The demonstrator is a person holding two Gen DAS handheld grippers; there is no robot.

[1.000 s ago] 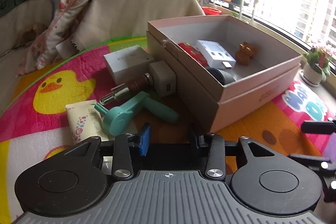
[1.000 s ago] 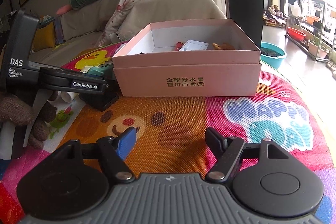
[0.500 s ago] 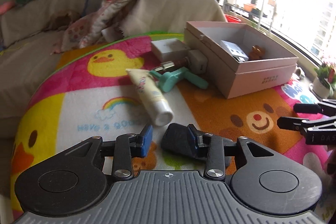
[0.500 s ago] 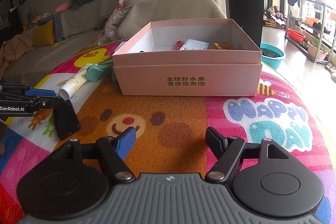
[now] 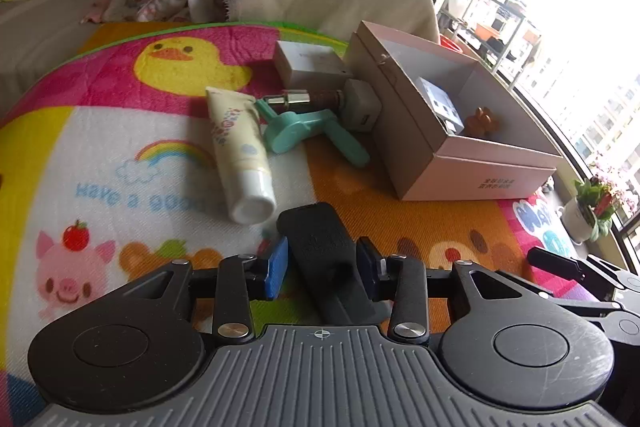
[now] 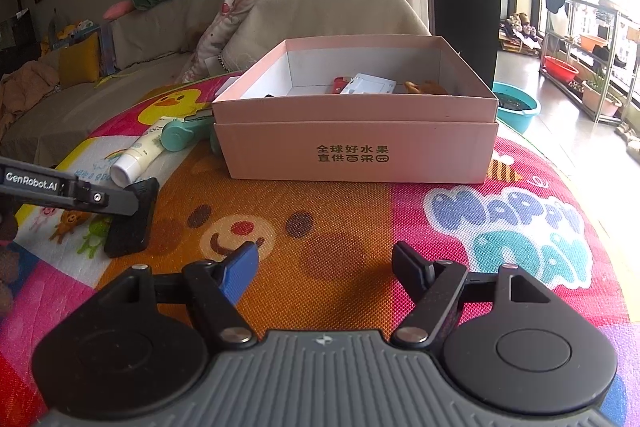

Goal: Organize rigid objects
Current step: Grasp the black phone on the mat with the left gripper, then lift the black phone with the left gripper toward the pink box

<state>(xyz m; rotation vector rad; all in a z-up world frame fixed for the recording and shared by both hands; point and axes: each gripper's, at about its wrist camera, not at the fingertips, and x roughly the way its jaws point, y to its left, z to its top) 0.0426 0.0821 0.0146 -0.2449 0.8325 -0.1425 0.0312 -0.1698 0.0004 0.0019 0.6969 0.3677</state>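
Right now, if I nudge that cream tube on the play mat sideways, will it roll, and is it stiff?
The cream tube would probably roll partway: its white cap is round, but the far end looks crimped flat. The body likely dents when squeezed, so the cap seems the firmer hold. The woven play mat should limit sliding.

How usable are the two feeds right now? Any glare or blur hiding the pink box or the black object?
Left wrist view: the window at right is blown out white, but the pink cardboard box and the black rectangular object stay readable; fisheye bends the colourful play mat. Right wrist view: even light, sharp box lettering, only the window edge overexposed.
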